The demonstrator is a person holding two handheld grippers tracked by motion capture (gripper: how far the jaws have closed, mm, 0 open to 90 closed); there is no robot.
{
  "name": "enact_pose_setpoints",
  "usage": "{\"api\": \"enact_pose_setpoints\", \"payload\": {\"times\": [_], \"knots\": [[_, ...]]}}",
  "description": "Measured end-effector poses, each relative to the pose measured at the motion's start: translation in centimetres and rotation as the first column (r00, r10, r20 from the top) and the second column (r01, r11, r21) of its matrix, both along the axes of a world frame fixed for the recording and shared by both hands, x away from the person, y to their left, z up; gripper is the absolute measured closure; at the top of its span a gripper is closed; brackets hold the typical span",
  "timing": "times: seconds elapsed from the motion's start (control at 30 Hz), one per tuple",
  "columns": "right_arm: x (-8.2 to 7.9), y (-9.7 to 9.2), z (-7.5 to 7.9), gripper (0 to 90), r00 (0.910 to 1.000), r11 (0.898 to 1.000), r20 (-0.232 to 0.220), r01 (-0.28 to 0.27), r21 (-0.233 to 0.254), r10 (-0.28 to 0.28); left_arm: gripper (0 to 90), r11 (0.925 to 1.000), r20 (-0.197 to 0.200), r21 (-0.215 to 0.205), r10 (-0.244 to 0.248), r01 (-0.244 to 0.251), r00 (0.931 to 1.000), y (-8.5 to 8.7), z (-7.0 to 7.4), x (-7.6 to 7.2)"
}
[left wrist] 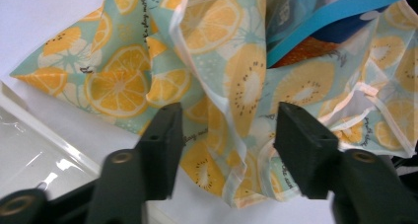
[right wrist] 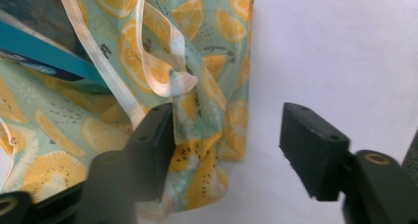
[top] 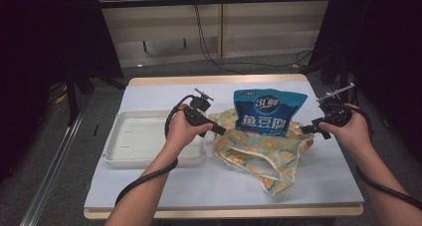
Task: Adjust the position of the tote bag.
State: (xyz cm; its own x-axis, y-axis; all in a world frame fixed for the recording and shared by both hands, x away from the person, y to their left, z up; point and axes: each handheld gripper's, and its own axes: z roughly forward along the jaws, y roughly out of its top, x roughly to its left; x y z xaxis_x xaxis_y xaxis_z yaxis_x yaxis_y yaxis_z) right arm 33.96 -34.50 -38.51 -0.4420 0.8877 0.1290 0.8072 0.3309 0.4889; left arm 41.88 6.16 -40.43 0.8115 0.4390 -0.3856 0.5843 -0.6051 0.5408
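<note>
I am sitting at a white table (top: pixel 164 186), holding a gripper in each hand on either side of a citrus-print fabric bag (top: pixel 263 149). A blue snack pouch (top: pixel 266 111) is standing in the bag's mouth, mostly sticking out. The left gripper (top: pixel 219 130) is resting at the bag's left rim, jaws parted with loose cloth between them, not pinched. The right gripper (top: pixel 304 129) is at the right rim, jaws also apart, the cloth lying beside one jaw. I judge I am letting go after bagging the pouch. Next I am likely needing to lift both grippers clear without snagging the handles (top: pixel 276 171). A white tray (top: pixel 119 149) is sitting on the left.
</note>
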Motion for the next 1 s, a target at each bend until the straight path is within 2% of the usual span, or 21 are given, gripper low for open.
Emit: {"api": "enact_pose_setpoints", "payload": {"times": [0.03, 0.1, 0.13, 0.17, 0.27, 0.37, 0.5, 0.57, 0.67, 0.87, 1.0], "knots": [[-0.1, -0.1, 0.1, 32.6, 0.9999, 1.000, 0.010, -0.003, -0.004, 0.003, 39.2, 0.9999, -0.002, -0.013, 0.005, -0.005, 1.0000, -0.1, 0.0, -0.1], [-0.4, -0.1, 0.2, 28.3, 0.9999, 1.000, 0.016, -0.007, -0.006, 0.007, 33.4, 1.0000, 0.002, 0.004, 0.000, 0.000, 1.0000, -0.3, 0.3, -0.2], [-0.5, 0.0, 0.2, 26.4, 0.9996, 1.000, 0.022, -0.019, -0.009, 0.019, 30.5, 1.0000, 0.001, -0.003, -0.003, 0.003, 1.0000, -0.4, 0.3, -0.3], [-0.7, 0.1, 0.1, 24.1, 0.9997, 1.000, 0.019, -0.018, -0.004, 0.018, 29.2, 0.9998, 0.003, 0.003, -0.021, 0.021, 0.9998, -0.4, 0.4, -0.3], [-1.1, 0.3, 0.0, 19.4, 0.9995, 1.000, 0.015, -0.026, -0.017, 0.026, 22.6, 0.9995, 0.019, 0.019, -0.027, 0.027, 0.9994, -0.6, 0.7, -0.4], [-1.3, 0.5, 0.1, 16.0, 0.9992, 1.000, 0.034, -0.020, -0.006, 0.020, 20.4, 0.9997, 0.019, 0.005, -0.022, 0.022, 0.9996, -0.6, 0.9, -0.5], [-1.4, 0.7, 0.6, 13.6, 0.9990, 1.000, 0.043, -0.015, 0.006, 0.014, 19.4, 0.9989, 0.017, 0.026, -0.041, 0.040, 0.9990, -0.5, 1.2, -0.4], [-1.3, 0.8, 0.8, 12.9, 0.9991, 1.000, 0.040, -0.012, 0.008, 0.011, 19.1, 0.9991, 0.028, 0.020, -0.039, 0.038, 0.9989, -0.5, 1.2, -0.5], [-1.3, 1.0, 1.2, 12.6, 0.9984, 0.999, 0.049, -0.028, 0.020, 0.027, 17.8, 0.9983, 0.023, 0.031, -0.050, 0.049, 0.9985, -0.6, 1.4, -0.6], [-1.4, 1.6, 1.9, 10.3, 0.9977, 0.998, 0.051, -0.047, 0.047, 0.044, 17.4, 0.9994, 0.027, 0.014, -0.033, 0.032, 0.9991, -0.7, 1.4, -0.6], [-1.5, 2.0, 2.1, 8.9, 0.9969, 0.997, 0.053, -0.060, 0.046, 0.058, 17.3, 0.9992, 0.030, 0.016, -0.038, 0.038, 0.9988, -0.5, 1.4, -0.6]]}}
